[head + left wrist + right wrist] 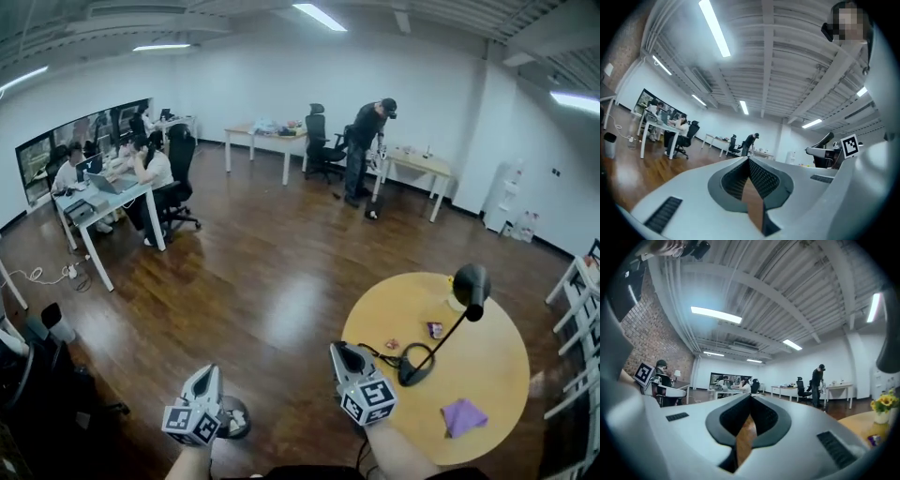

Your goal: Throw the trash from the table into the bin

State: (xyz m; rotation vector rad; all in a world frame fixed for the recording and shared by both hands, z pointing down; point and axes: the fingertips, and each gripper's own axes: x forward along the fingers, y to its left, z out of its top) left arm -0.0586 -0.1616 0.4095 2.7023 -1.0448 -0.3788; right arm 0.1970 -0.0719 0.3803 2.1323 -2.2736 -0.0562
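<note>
In the head view, one round yellow wooden worktop (497, 375) fills the picture's 4 o'clock corner, standing on a dark wooden floor (253, 281). Three loose pieces lie on it. One small red wrapper (392, 344) sits at 10 o'clock from the worktop's centre. One dark wrapper with pink print (434, 329) sits at 12 o'clock. One purple crumpled piece (462, 415), paper or cloth I cannot tell, sits at 5 o'clock. One black desk lamp (415, 367) stands near the centre, and its head leans toward 1 o'clock. One white vase (456, 301) stands by the rim at 12 o'clock.

There are two grippers. The right gripper (339, 350) hangs at the worktop's 9 o'clock edge, apart from the wrappers. Its jaws are pressed together with nothing between them. The left gripper (208, 373) hangs over the floor at 9 o'clock from the right one, its jaws likewise pressed together and empty. Just beside it at 4 o'clock, one round grey object (236, 418) sits on the floor. Whether this is the bin I cannot tell.

Toward 12 o'clock, one standing person (364, 150) bends over one of two white desks. At 10 o'clock, several seated people (150, 167) share one long desk.
</note>
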